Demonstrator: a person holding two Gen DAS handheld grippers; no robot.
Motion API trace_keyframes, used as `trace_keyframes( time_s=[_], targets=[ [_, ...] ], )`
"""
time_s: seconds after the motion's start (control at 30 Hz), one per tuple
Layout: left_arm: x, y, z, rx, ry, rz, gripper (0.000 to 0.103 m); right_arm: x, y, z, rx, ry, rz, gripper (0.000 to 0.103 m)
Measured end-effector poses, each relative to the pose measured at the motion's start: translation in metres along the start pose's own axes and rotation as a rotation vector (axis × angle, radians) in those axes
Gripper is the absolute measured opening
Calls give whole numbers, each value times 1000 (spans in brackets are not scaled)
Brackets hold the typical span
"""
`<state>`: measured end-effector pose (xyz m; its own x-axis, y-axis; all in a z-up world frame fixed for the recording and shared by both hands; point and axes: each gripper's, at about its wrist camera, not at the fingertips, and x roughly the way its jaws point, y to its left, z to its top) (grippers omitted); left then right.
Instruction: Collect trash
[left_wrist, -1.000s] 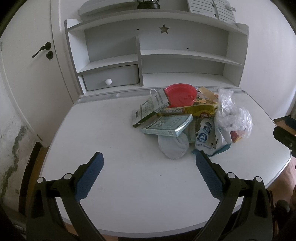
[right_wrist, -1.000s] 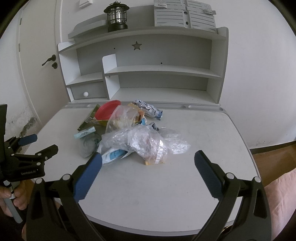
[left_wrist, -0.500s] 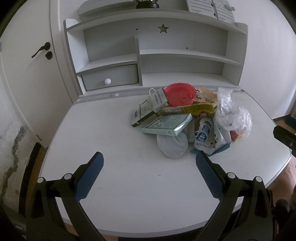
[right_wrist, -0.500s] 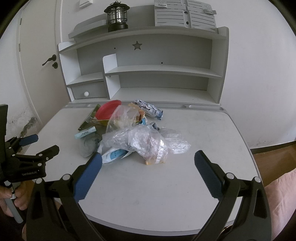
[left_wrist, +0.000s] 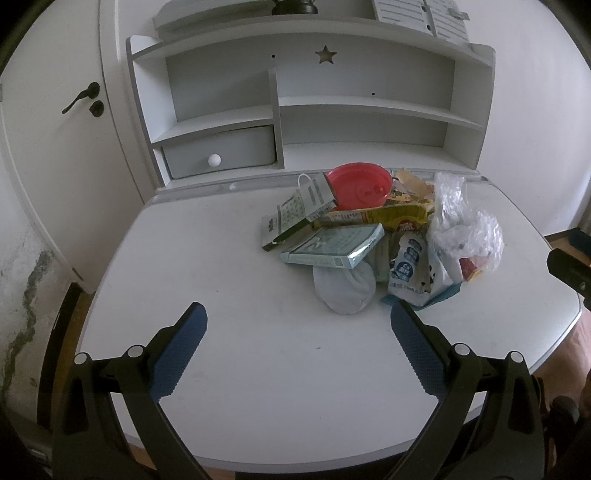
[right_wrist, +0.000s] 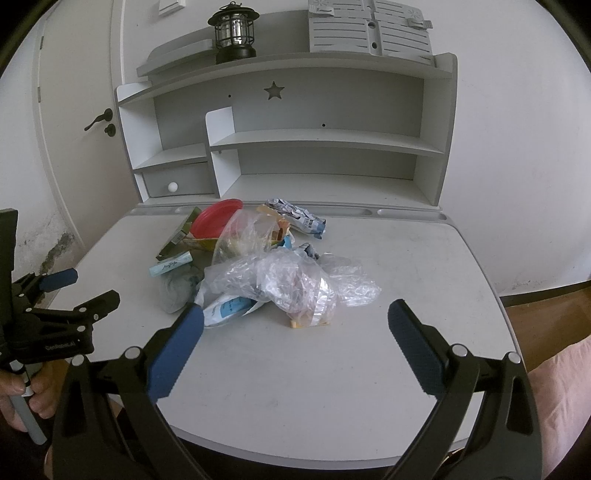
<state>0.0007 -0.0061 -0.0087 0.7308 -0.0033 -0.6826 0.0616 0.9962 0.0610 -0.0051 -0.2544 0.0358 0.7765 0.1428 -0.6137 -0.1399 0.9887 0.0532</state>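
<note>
A pile of trash lies on the white desk (left_wrist: 236, 369): a red lid (left_wrist: 360, 184), a green-and-white carton (left_wrist: 295, 218), a teal flat box (left_wrist: 334, 245), a white wad (left_wrist: 343, 290), a milk pouch (left_wrist: 406, 264) and a crumpled clear bag (left_wrist: 465, 229). My left gripper (left_wrist: 297, 328) is open, short of the pile, nothing between its fingers. In the right wrist view the clear bag (right_wrist: 291, 280) and a printed wrapper (right_wrist: 299, 218) face my right gripper (right_wrist: 295, 325), which is open and empty. The left gripper (right_wrist: 70, 291) shows at that view's left edge.
A shelf unit with a small drawer (left_wrist: 221, 153) stands at the desk's back edge. A black lantern (right_wrist: 232, 33) sits on its top. A door with a dark handle (left_wrist: 79, 96) is at the left. A hand (right_wrist: 22, 402) grips the left tool's handle.
The left gripper has drawn back and risen slightly, so the pile sits a little lower and smaller. The right view is almost unchanged. Both grippers stay open.
</note>
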Motion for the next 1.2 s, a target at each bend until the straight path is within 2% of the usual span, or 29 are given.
trace_keyframes(
  time_s=[1.03, 1.2],
  targets=[
    [8, 4, 1, 11, 27, -13, 97, 2, -3, -2, 1, 14, 1, 96],
    [18, 6, 6, 43, 42, -44, 97, 6, -2, -3, -21, 30, 6, 96]
  ],
)
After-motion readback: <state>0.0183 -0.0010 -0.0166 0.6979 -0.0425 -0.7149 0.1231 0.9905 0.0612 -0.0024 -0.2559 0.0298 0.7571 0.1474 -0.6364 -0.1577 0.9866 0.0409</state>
